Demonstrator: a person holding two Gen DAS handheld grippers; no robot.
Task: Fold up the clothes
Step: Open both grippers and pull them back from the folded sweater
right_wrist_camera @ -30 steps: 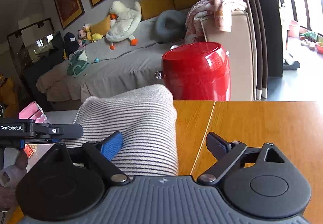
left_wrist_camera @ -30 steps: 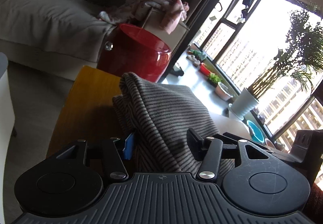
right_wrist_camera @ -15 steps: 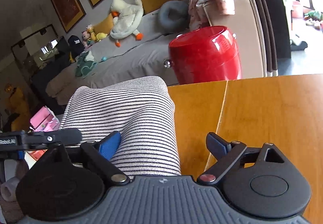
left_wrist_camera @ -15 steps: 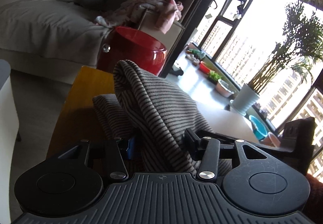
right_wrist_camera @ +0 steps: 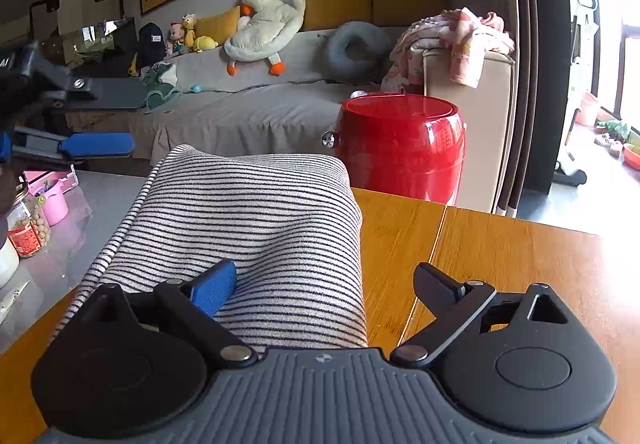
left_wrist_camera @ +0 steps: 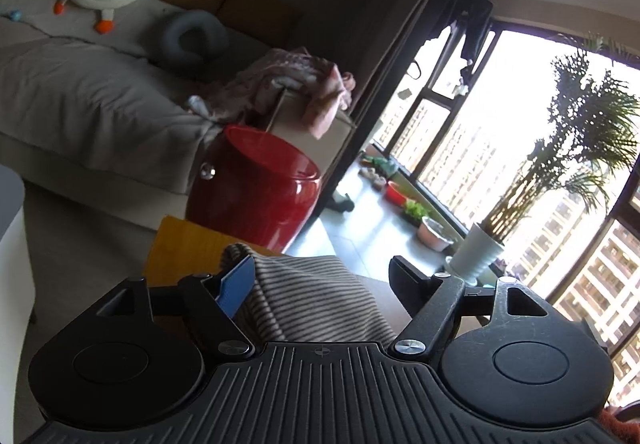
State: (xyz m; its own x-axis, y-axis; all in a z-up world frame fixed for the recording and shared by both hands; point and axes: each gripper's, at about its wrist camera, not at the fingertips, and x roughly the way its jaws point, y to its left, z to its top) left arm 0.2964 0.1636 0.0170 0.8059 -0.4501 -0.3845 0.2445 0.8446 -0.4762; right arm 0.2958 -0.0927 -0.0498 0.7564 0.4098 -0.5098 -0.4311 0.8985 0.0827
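Observation:
A striped garment (right_wrist_camera: 256, 236) lies folded on the wooden table (right_wrist_camera: 500, 256). In the right wrist view my right gripper (right_wrist_camera: 324, 280) is open just above its near end, the blue left pad (right_wrist_camera: 214, 286) resting on the cloth. In the left wrist view the same garment (left_wrist_camera: 312, 300) lies between the wide-open fingers of my left gripper (left_wrist_camera: 324, 276), not pinched. The left gripper also shows in the right wrist view (right_wrist_camera: 92, 144), raised at the far left, clear of the garment.
A red bin (right_wrist_camera: 400, 144) stands just beyond the table's far edge. A grey sofa (right_wrist_camera: 248, 112) with a plush duck and pink clothes lies behind. A glass table (right_wrist_camera: 48, 228) with jars is at the left. Windows and a potted plant (left_wrist_camera: 480, 256) are at the right.
The left gripper opened and let go of the striped garment, then rose and drew back. The garment dropped flat onto the table. The right gripper stayed open over it.

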